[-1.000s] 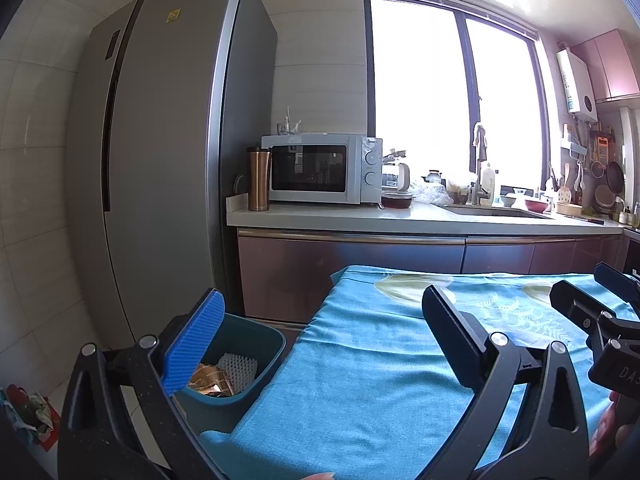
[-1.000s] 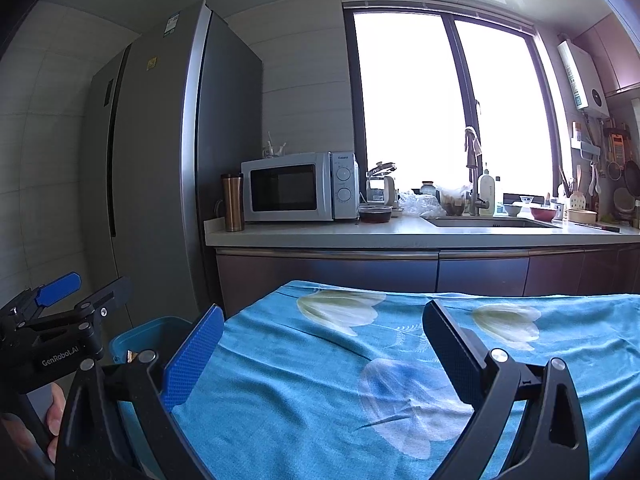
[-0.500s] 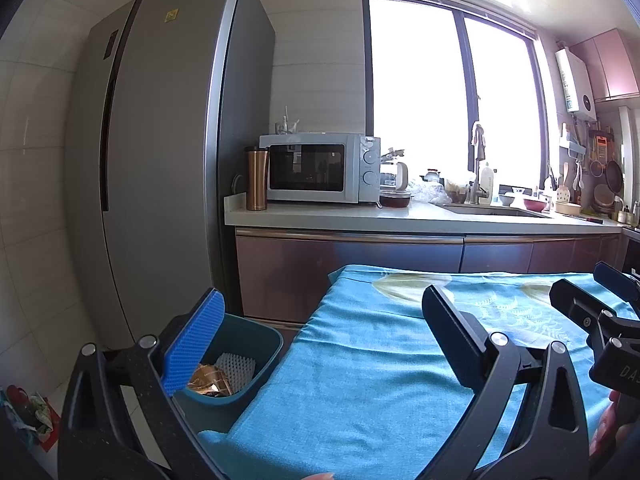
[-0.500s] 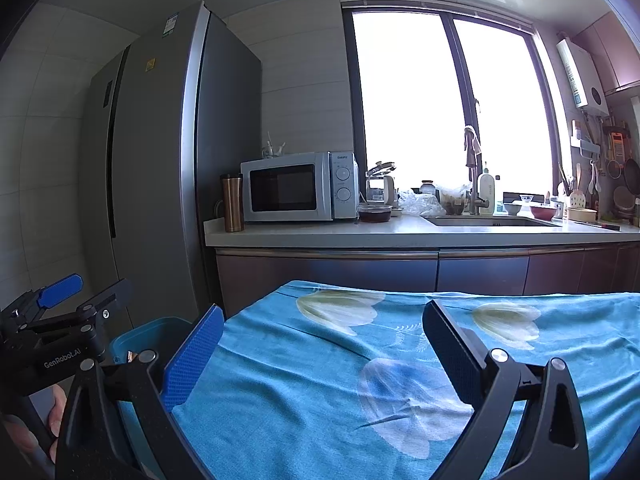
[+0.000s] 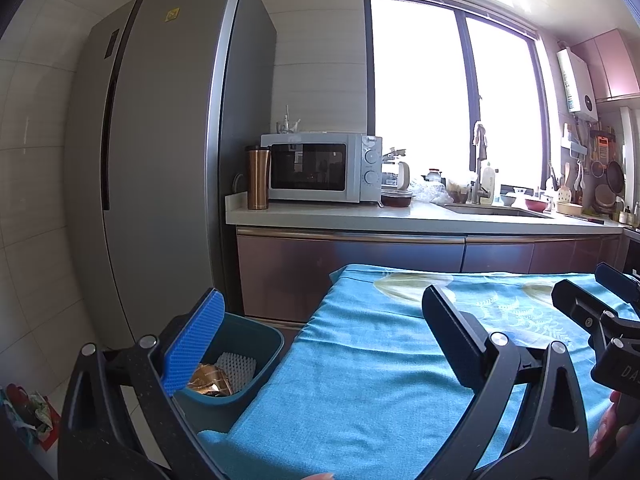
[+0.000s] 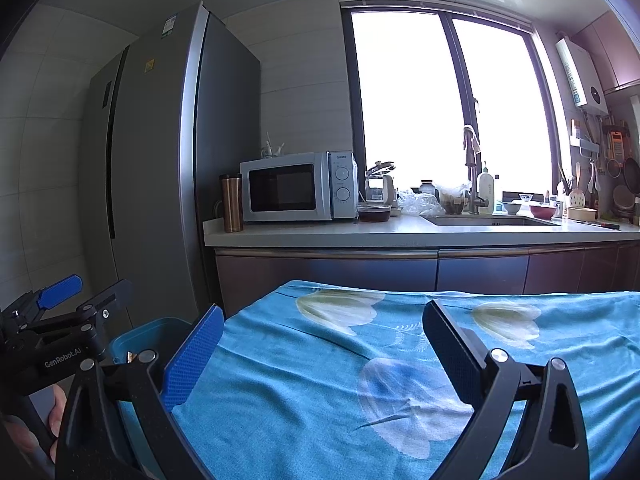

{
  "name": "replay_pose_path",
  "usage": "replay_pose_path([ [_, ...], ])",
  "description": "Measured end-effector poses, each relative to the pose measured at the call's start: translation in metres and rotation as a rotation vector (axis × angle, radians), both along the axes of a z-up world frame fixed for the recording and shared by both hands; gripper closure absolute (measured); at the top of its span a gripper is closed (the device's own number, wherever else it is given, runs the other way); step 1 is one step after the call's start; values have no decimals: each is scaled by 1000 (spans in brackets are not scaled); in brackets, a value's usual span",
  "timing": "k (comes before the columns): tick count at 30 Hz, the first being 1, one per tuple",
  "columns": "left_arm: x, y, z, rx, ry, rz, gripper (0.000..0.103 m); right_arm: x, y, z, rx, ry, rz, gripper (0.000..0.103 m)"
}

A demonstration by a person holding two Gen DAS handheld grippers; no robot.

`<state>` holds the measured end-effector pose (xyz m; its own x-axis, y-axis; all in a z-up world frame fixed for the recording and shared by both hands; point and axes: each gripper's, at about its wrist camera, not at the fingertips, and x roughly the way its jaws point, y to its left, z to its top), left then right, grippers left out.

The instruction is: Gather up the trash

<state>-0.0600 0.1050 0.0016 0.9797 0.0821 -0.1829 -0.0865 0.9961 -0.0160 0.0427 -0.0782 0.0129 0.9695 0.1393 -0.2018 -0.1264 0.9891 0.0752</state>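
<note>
A teal trash bin (image 5: 256, 350) stands on the floor at the left end of a table covered with a blue flowered cloth (image 5: 360, 360). Inside it lie a crumpled golden wrapper (image 5: 208, 378) and a white ribbed piece (image 5: 236, 366). My left gripper (image 5: 320, 332) is open and empty, held above the table's left end beside the bin. My right gripper (image 6: 320, 344) is open and empty above the cloth (image 6: 400, 360). The bin's rim (image 6: 136, 336) shows at the left in the right wrist view, behind the left gripper's body (image 6: 60, 328). No loose trash shows on the cloth.
A tall grey fridge (image 5: 168, 160) stands behind the bin. A counter (image 5: 400, 216) carries a microwave (image 5: 320, 168), a copper tumbler (image 5: 257, 178), a sink and dishes. Coloured scraps (image 5: 28, 416) lie on the floor at far left.
Almost nothing: both views drift very slightly, and both grippers stay open and empty.
</note>
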Motion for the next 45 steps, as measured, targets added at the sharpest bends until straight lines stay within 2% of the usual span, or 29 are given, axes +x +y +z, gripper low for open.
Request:
replay_pose_path([
  [45, 3, -1, -4, 2, 9, -1, 6, 0, 2, -3, 9, 6, -22, 7],
])
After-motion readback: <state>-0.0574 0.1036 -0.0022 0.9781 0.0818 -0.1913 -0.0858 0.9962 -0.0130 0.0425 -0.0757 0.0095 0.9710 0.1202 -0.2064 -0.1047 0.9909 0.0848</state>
